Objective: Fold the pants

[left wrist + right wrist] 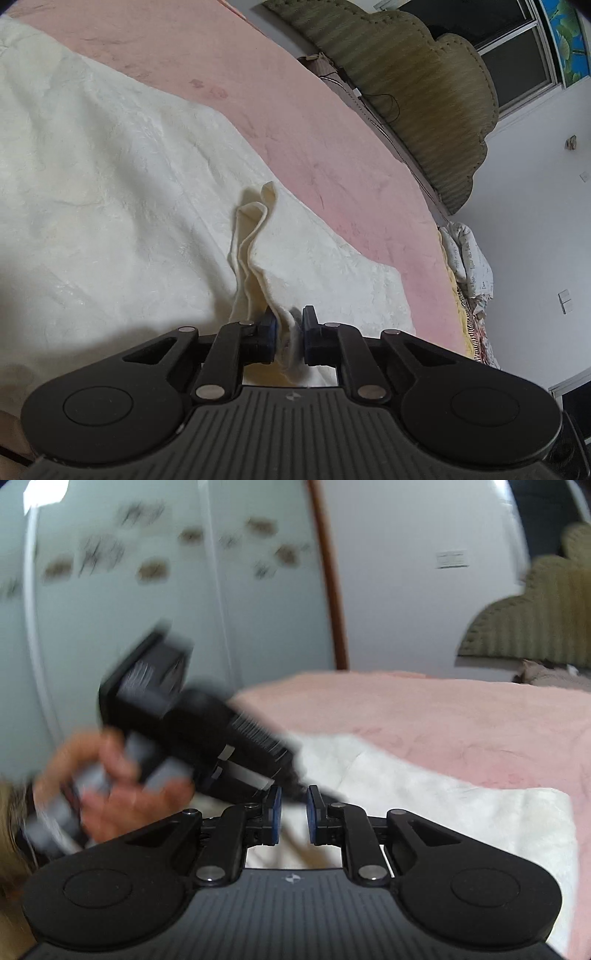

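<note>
The cream pants [110,192] are spread flat on the pink bedcover [314,122], and a bunched fold of their hem is pinched between the pads of the left gripper [288,339], evidently so that this edge can be lifted and carried over the rest of the cloth. The right gripper [293,819] is nearly closed, with only a narrow gap left between its 2 pads; no cloth is seen in that gap, so nothing appears to be held there. In the right wrist view the blurred hand [110,786] holding the other tool is seen just to the left. Bare bedcover is left beyond the pants' far edge, while the padded headboard [424,110] bounds that side.
</note>
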The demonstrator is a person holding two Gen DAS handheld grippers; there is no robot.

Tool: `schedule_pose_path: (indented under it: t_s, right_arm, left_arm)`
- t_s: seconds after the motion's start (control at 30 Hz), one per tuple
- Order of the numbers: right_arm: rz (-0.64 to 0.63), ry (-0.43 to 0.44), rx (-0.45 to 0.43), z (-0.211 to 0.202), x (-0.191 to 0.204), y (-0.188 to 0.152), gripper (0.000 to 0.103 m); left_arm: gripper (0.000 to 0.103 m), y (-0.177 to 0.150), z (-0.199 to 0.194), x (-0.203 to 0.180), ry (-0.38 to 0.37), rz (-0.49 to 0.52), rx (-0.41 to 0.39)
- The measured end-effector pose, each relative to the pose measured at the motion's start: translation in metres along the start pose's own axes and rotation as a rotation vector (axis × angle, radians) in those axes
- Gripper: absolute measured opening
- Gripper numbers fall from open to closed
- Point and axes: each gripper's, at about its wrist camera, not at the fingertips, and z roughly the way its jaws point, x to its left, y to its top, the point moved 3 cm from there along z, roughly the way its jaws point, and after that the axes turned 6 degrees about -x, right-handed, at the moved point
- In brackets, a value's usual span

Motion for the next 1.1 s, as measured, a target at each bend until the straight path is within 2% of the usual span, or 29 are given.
schedule_pose_path:
  t_s: [0.03, 0.1, 0.17, 0.2, 0.23, 0.3, 0.43, 0.5, 0.57, 0.6, 0.67, 0.73, 0.8, 0.87, 0.97, 1.03, 1.1]
  right_arm:
    - [0.025, -0.035, -0.005, -0.001, -0.008, 0.001, 0.015]
    - [0.033, -0.133, 0.041, 0.005, -0.02, -0.003, 0.015]
    - [0.016, -0.198, 0.167, 0.019, -0.025, -0.019, 0.015]
    - [0.009, -0.197, 0.238, 0.028, -0.024, -0.03, 0.014]
    - [-0.012, -0.2, 0.26, 0.032, -0.021, -0.037, 0.014]
    - [-0.04, -0.226, 0.232, 0.033, -0.012, -0.036, 0.015]
    - [-0.022, -0.173, 0.165, 0.04, 0.005, -0.021, 0.016]
    - [-0.034, -0.142, 0.189, 0.049, 0.012, -0.024, 0.016]
    - [-0.092, -0.15, 0.251, 0.06, 0.019, -0.034, 0.016]
    - [-0.124, -0.158, 0.248, 0.061, 0.022, -0.036, 0.016]
    - [-0.118, -0.173, 0.231, 0.058, 0.025, -0.033, 0.016]
    - [-0.097, -0.165, 0.197, 0.055, 0.03, -0.029, 0.017]
    - [-0.077, -0.125, 0.205, 0.06, 0.033, -0.028, 0.017]
    - [-0.106, -0.122, 0.241, 0.066, 0.036, -0.034, 0.017]
    - [-0.113, -0.133, 0.236, 0.063, 0.035, -0.034, 0.017]
    - [-0.105, -0.15, 0.206, 0.061, 0.039, -0.027, 0.017]
    - [-0.12, -0.116, 0.186, 0.063, 0.049, -0.021, 0.017]
  left_arm:
    - [0.014, -0.001, 0.0, 0.001, 0.006, 0.003, 0.0]
    - [0.015, -0.004, 0.001, 0.002, 0.033, 0.033, -0.007]
    - [0.016, -0.01, 0.002, 0.004, 0.049, 0.068, -0.022]
    - [0.017, -0.012, 0.004, 0.003, 0.056, 0.085, -0.022]
    - [0.017, -0.013, 0.001, 0.005, 0.057, 0.107, -0.03]
    - [0.023, -0.013, -0.006, 0.004, 0.064, 0.136, -0.038]
    - [0.029, -0.011, -0.025, 0.003, 0.1, 0.174, -0.092]
    - [0.038, -0.011, -0.038, 0.008, 0.173, 0.218, -0.136]
    - [0.038, -0.011, -0.049, 0.016, 0.233, 0.257, -0.137]
    - [0.038, -0.011, -0.056, 0.021, 0.25, 0.257, -0.141]
    - [0.038, -0.01, -0.075, 0.033, 0.243, 0.229, -0.167]
    - [0.039, -0.007, -0.093, 0.043, 0.269, 0.199, -0.2]
    - [0.043, -0.007, -0.106, 0.049, 0.292, 0.231, -0.225]
    - [0.044, -0.011, -0.113, 0.056, 0.301, 0.281, -0.197]
    - [0.044, -0.022, -0.133, 0.062, 0.254, 0.304, -0.196]
    - [0.044, -0.022, -0.151, 0.07, 0.246, 0.267, -0.227]
    - [0.045, -0.018, -0.168, 0.081, 0.268, 0.202, -0.267]
